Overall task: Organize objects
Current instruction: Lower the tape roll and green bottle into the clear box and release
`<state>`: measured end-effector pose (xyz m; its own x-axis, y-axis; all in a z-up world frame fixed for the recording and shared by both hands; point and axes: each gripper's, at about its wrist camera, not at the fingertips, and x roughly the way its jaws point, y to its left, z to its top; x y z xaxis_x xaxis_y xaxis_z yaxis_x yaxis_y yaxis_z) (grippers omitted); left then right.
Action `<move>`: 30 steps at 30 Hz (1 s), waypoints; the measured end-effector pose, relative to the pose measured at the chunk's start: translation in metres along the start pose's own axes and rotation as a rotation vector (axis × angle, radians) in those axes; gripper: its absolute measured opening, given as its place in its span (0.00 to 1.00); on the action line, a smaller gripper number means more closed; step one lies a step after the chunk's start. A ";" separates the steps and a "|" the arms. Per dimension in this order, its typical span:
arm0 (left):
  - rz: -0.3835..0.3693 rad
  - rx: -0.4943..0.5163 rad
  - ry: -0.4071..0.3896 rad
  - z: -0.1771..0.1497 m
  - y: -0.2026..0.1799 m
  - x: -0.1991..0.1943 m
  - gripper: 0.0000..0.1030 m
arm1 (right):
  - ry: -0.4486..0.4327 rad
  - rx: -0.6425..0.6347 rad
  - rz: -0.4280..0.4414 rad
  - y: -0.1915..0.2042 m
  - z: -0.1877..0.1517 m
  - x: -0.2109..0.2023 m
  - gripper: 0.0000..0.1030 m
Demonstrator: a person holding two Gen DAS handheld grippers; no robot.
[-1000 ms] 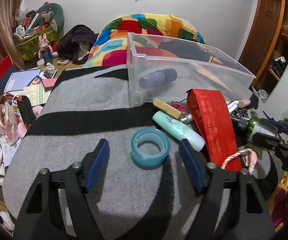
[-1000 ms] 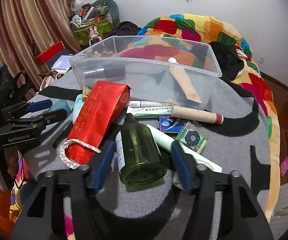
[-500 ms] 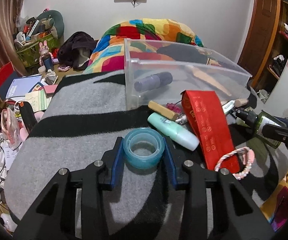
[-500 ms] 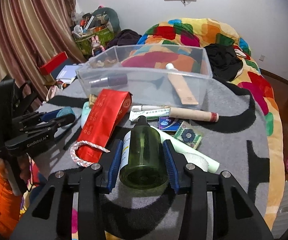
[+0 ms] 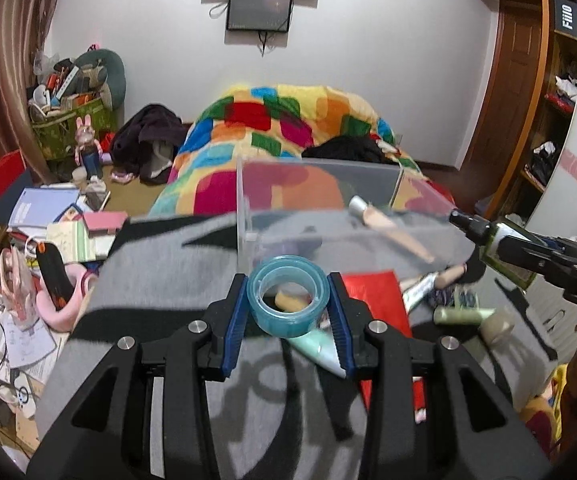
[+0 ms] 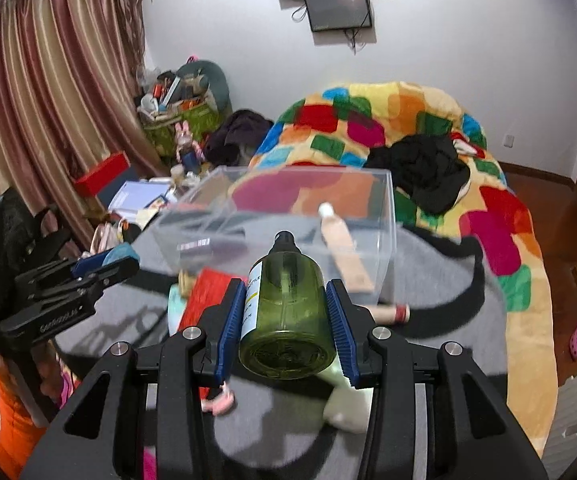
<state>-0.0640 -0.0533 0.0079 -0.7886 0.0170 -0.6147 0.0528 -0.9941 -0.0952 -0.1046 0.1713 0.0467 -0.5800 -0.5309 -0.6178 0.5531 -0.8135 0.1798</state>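
Note:
My left gripper (image 5: 288, 304) is shut on a blue roll of tape (image 5: 287, 295) and holds it above the grey and black blanket, just in front of the clear plastic bin (image 5: 320, 208). My right gripper (image 6: 286, 320) is shut on a green spray bottle (image 6: 286, 312), lifted, its black nozzle pointing at the bin (image 6: 308, 208). The bottle also shows at the right of the left wrist view (image 5: 500, 240). The left gripper shows at the left of the right wrist view (image 6: 100, 266). A beige tube (image 5: 388, 228) and a dark purple bottle lie in the bin.
On the blanket lie a red pouch (image 5: 372, 292), a mint tube (image 5: 320, 350), a pale green tube (image 5: 464, 314) and other small items. A colourful quilt (image 6: 388, 120) lies behind the bin. Books and clutter (image 5: 48, 220) fill the floor at the left.
Both grippers closed on their objects, the tape and the green bottle, then lifted them off the blanket and moved them toward the clear bin.

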 end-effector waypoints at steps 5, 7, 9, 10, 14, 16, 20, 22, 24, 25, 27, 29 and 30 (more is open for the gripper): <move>0.010 0.004 -0.034 0.021 0.000 0.004 0.37 | -0.016 0.005 0.000 0.003 0.021 0.016 0.37; 0.019 0.009 -0.039 0.030 -0.001 0.008 0.37 | -0.012 0.006 -0.004 0.004 0.026 0.024 0.37; 0.023 0.014 -0.037 0.038 -0.002 0.014 0.37 | 0.003 0.013 -0.008 0.003 0.034 0.038 0.37; 0.024 0.017 -0.034 0.040 -0.002 0.017 0.37 | 0.011 0.016 -0.012 0.002 0.036 0.043 0.37; 0.019 0.027 -0.004 0.053 -0.002 0.034 0.37 | 0.076 0.038 -0.037 -0.009 0.048 0.074 0.37; 0.011 0.029 0.025 0.057 -0.003 0.045 0.37 | 0.101 0.039 -0.055 -0.015 0.051 0.086 0.37; -0.005 0.028 0.101 0.062 -0.002 0.075 0.37 | 0.171 0.054 -0.070 -0.028 0.053 0.112 0.37; -0.008 0.028 0.136 0.063 -0.003 0.090 0.37 | 0.189 0.052 -0.081 -0.031 0.051 0.119 0.37; -0.004 0.034 0.159 0.064 -0.003 0.102 0.37 | 0.206 0.053 -0.085 -0.033 0.049 0.125 0.37; 0.004 0.037 0.172 0.064 -0.003 0.107 0.37 | 0.213 0.055 -0.083 -0.034 0.048 0.127 0.37; 0.003 0.041 0.186 0.064 -0.004 0.114 0.37 | 0.220 0.048 -0.086 -0.034 0.046 0.130 0.37; 0.005 0.051 0.186 0.064 -0.006 0.115 0.37 | 0.229 0.034 -0.083 -0.032 0.046 0.131 0.37; 0.001 0.057 0.190 0.063 -0.007 0.116 0.37 | 0.237 0.027 -0.081 -0.031 0.046 0.132 0.37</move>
<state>-0.1940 -0.0510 -0.0132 -0.6582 0.0305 -0.7522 0.0145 -0.9985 -0.0532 -0.2251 0.1155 -0.0053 -0.4637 -0.3959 -0.7926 0.4923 -0.8589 0.1409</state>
